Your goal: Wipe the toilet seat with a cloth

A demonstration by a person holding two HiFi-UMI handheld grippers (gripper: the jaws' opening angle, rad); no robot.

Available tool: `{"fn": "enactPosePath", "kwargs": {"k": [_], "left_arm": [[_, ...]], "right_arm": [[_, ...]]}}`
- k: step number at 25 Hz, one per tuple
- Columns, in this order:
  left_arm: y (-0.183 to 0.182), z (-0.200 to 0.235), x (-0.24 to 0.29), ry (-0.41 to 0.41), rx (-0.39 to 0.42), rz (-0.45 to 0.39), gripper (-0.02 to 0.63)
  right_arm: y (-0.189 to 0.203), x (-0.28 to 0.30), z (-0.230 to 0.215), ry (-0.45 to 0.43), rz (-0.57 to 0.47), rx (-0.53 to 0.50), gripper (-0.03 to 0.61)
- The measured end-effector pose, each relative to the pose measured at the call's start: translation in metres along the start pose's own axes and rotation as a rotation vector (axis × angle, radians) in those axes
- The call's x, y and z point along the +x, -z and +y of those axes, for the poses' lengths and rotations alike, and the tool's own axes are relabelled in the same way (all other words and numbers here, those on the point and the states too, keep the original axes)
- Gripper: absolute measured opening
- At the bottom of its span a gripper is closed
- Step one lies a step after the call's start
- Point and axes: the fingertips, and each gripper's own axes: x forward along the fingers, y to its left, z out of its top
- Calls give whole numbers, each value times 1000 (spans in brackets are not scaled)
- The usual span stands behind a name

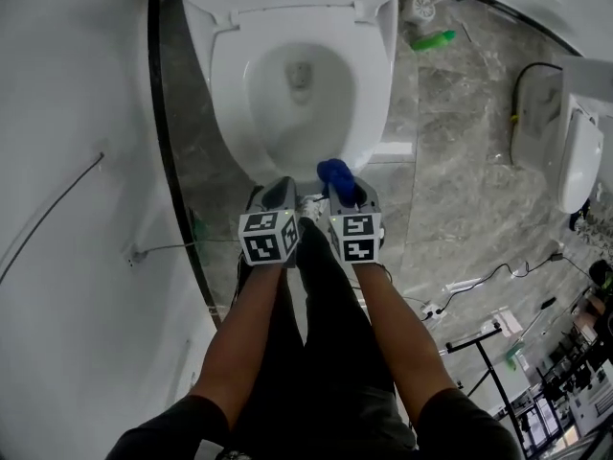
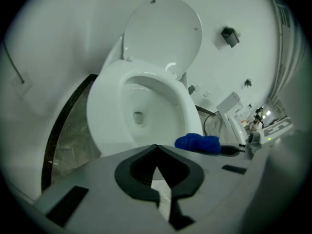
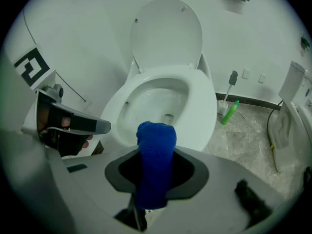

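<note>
1. The left gripper is fully closed and empty: its jaws meet tip to tip with nothing between them.
2. It hangs just in front of the toilet, left of the front rim's middle.
3. The right gripper is clamped on a blue cloth, which sticks up out of the jaws as a bunched roll.
4. This gripper is at the toilet's front rim, right of its middle and close beside the left gripper.
5. In the head view, the cloth's tip overlaps the front edge of the seat. Whether it touches the seat cannot be told.
6. The seat lies down on the bowl, and the lid stands raised at the toilet's back.
7. A green bottle lies on the grey floor to the toilet's right, near its rear.
8. A brush stands just behind the bottle, by the wall.
9. A second white fixture stands well apart from the toilet, on the right.
</note>
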Motion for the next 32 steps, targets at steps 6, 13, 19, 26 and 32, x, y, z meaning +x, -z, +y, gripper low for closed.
{"fn": "enactPosePath", "kwargs": {"k": [6,13,19,26,32], "left_arm": [[7,49,-22,-75,-70,-31,9],[-5,93,-36,-151,-117,-83,9],[-28,119,-40,-185,-118,-126,9],[-90,151,-40,-190,-29,-184,9],[-138,167,-31,-183,9,-195,9]], "right_arm": [[1,11,64,-109,29,-109,104],[-19,39,113,-194,39,-224,104],[-57,65,143,-240,37,-283,104],[-113,94,157,-247,6,-277,106],[-155,117,156,-238,-23,-287,106]]}}
